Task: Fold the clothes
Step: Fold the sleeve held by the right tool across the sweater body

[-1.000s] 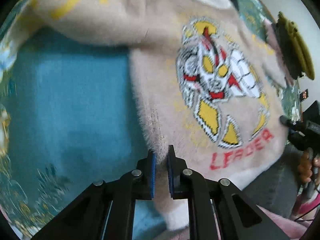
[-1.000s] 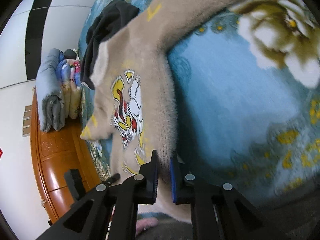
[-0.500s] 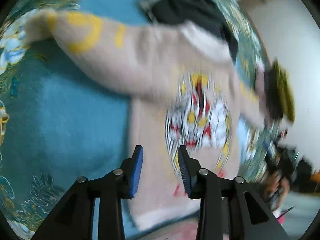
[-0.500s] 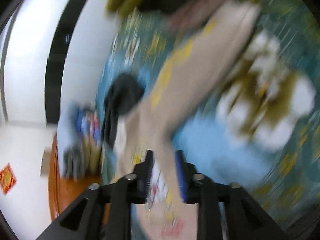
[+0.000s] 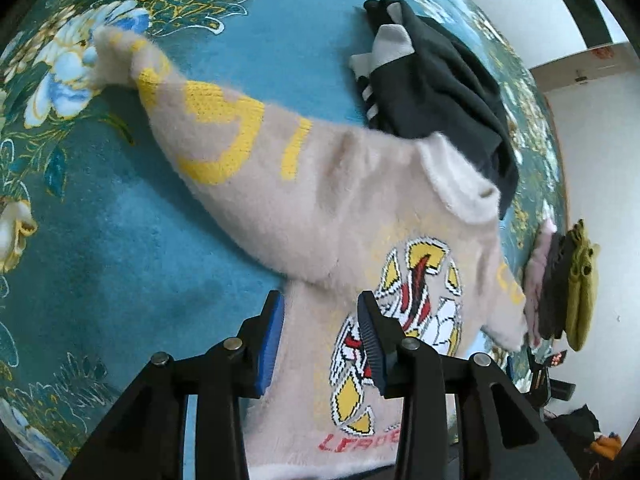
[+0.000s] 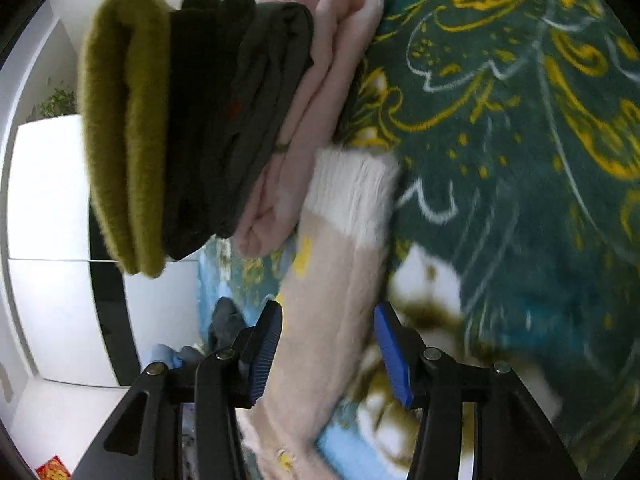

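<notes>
I had let go of the sweater (image 5: 340, 208): a second ago both sets of jaws pinched its hem, now both stood wide open, holding nothing. It lay face up, spread on the blue floral bed cover (image 5: 120, 260), sleeves out. My left gripper (image 5: 320, 312) hovered over its body near the print. My right gripper (image 6: 328, 320) straddled the right sleeve (image 6: 332, 280) without touching, cuff (image 6: 352, 188) beside the folded stack (image 6: 208, 120). Flattening looked done; the sleeve fold was probably next.
</notes>
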Tool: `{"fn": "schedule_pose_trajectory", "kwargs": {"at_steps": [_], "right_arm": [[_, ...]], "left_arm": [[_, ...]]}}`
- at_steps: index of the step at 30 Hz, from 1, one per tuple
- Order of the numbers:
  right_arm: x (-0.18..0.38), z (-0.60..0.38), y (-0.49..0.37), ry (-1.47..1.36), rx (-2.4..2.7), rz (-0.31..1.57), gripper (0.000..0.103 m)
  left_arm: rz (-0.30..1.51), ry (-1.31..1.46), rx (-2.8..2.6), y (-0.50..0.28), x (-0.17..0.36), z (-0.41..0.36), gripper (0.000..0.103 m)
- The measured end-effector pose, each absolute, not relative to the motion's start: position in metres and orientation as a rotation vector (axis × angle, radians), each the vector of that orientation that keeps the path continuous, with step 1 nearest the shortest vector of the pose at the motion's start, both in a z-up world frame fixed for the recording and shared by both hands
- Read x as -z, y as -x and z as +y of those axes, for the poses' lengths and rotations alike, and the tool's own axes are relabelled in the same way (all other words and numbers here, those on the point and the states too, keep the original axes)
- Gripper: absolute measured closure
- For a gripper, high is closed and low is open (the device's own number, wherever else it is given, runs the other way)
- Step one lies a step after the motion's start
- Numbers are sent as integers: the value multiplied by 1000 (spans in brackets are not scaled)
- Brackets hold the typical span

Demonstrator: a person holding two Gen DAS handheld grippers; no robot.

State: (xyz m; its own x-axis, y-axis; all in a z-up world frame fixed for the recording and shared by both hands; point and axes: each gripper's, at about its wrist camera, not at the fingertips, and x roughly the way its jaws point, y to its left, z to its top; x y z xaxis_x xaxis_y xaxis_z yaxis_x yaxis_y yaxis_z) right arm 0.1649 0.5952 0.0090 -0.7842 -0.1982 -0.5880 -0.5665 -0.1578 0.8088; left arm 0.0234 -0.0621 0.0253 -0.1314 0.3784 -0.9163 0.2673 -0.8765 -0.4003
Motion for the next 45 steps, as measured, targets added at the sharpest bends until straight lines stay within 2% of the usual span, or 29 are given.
{"fn": "schedule_pose_trajectory", "kwargs": {"at_steps": [8,9,11,12,16,21,23,28,33,39,45], "right_arm": [[14,614,-152,826,-2021,1947,51],[14,615,-150,834,-2031,1942,54],[13,615,-146,857,-2049,1929,69],[12,615,-145,875,-2057,1915,91],[-2,611,-147,880,-2128,1862,92],[-55,587,-155,861,-2333,1656,92],[-93,563,-158,847,-2463,1483,92],[-167,499,-151,826,-2694,1202,92],[-210,414,-134,920,-2865,924,92],[-212,313,-90,1135,-3013,648,92],[-155,226,-53,1461,-3033,353,92]], "left_arm": [[-687,2059,-2197,-20,-22,-53,64],[-678,2058,-2197,-20,-22,-51,64],[-662,2055,-2196,-19,-26,-48,64],[-650,2048,-2194,-18,-28,-45,64],[-637,2020,-2197,-17,-31,-44,64],[-676,1986,-2190,-17,-31,-58,64],[-700,1965,-2189,-19,-30,-63,64],[-733,1897,-2175,-17,-29,-71,64],[-705,1815,-2180,-16,-36,-77,64],[-691,1756,-2210,-13,-41,-94,64],[-744,1746,-2238,-4,-37,-118,64]]}}
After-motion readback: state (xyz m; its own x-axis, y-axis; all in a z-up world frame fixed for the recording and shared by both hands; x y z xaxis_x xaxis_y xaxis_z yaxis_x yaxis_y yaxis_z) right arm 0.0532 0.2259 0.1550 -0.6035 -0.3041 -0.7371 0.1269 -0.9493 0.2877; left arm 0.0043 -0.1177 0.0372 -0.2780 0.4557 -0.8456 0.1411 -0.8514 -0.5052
